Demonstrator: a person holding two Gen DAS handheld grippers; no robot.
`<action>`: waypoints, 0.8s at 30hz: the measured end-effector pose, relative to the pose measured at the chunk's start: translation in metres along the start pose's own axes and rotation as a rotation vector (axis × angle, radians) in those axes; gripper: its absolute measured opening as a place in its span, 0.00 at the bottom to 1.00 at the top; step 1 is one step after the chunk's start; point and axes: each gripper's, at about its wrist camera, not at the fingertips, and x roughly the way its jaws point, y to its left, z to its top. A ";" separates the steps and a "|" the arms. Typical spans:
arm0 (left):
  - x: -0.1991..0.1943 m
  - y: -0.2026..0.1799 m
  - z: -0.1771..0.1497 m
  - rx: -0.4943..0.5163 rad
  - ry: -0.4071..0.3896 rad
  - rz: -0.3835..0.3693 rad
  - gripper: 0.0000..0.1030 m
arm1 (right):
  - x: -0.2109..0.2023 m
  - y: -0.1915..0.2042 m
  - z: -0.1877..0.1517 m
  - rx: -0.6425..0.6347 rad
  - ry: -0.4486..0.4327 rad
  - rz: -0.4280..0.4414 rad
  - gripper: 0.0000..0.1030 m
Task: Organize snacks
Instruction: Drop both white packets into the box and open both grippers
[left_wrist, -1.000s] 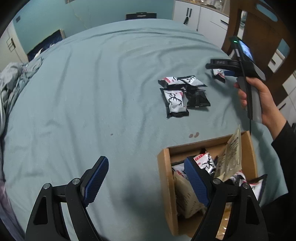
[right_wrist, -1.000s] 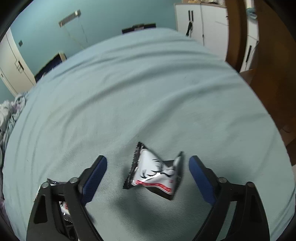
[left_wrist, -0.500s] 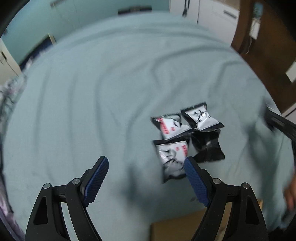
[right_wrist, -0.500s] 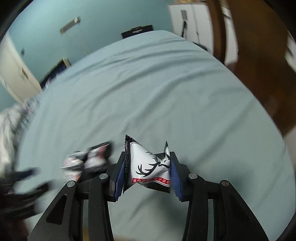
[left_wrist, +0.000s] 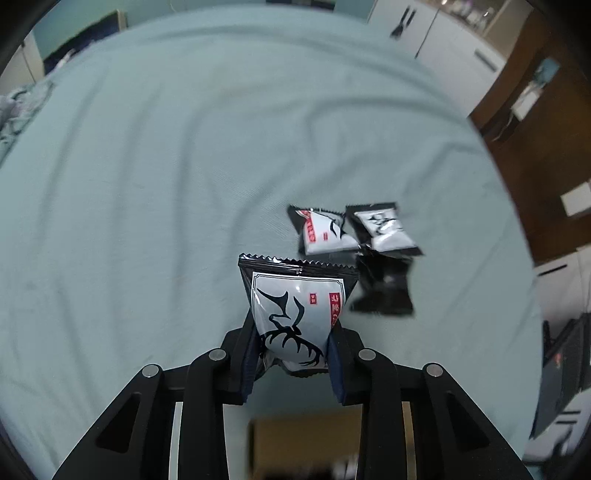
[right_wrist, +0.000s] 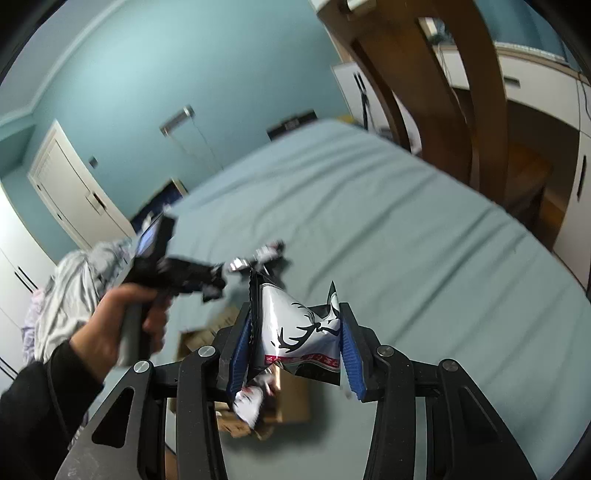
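My left gripper (left_wrist: 293, 332) points down at the teal bedsheet (left_wrist: 147, 184), its jaws closing with both pads pressing a white-and-black deer-print snack packet (left_wrist: 295, 302). Three more packets lie just beyond on the right: two white ones (left_wrist: 325, 234) (left_wrist: 384, 227) and a black one (left_wrist: 384, 291). My right gripper (right_wrist: 295, 321) is shut on another deer-print packet (right_wrist: 295, 332), held in the air above the cardboard box (right_wrist: 291, 398). The box holds other packets (right_wrist: 251, 402). In the right wrist view a hand (right_wrist: 122, 317) carries the left gripper (right_wrist: 210, 280) over the loose packets.
The box edge (left_wrist: 303, 435) shows blurred under the left gripper. A heap of grey clothes (right_wrist: 74, 288) lies at the bed's left side. A wooden chair frame (right_wrist: 443, 92) and white cabinets (left_wrist: 454, 48) stand past the right edge of the bed.
The left gripper moved from the box to the loose packets and closed on the nearest one. The right gripper closed on its packet, lifted it and swung it over the box.
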 end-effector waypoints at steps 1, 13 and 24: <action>-0.016 0.002 -0.009 0.015 -0.017 0.004 0.30 | 0.001 0.000 -0.001 -0.005 -0.008 -0.009 0.41; -0.108 -0.011 -0.138 0.239 -0.328 -0.086 0.30 | 0.059 0.009 0.004 -0.036 0.151 -0.027 0.41; -0.117 -0.019 -0.144 0.270 -0.420 -0.058 0.98 | 0.049 0.028 0.013 -0.113 0.154 -0.026 0.42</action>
